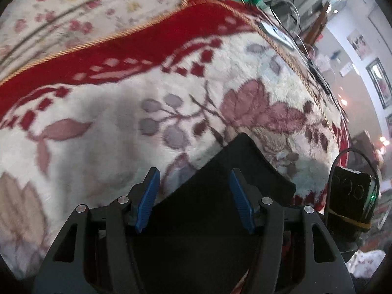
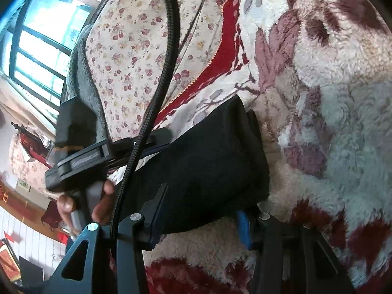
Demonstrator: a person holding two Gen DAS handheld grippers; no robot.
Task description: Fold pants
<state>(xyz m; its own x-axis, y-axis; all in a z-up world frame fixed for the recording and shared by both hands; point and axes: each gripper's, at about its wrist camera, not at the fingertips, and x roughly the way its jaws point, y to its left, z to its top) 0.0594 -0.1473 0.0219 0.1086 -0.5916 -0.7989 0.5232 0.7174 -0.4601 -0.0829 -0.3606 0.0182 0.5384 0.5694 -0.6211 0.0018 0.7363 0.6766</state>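
your left gripper (image 1: 194, 197) sits released over the black pants (image 1: 220, 196); right gripper (image 2: 203, 216) too, unclenched. braided cable (image 2: 169, 49) crosses your view, over the fleece blanket (image 2: 343, 122).

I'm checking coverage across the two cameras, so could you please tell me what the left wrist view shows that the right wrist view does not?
Only the left wrist view shows a small black device with a green light at the blanket's far right edge, plus framed pictures on a wall. Only the right wrist view shows a window, a hand holding the left gripper from the side, and a braided black cable. Both share the black pants lying on the fluffy floral blanket, and its red border.
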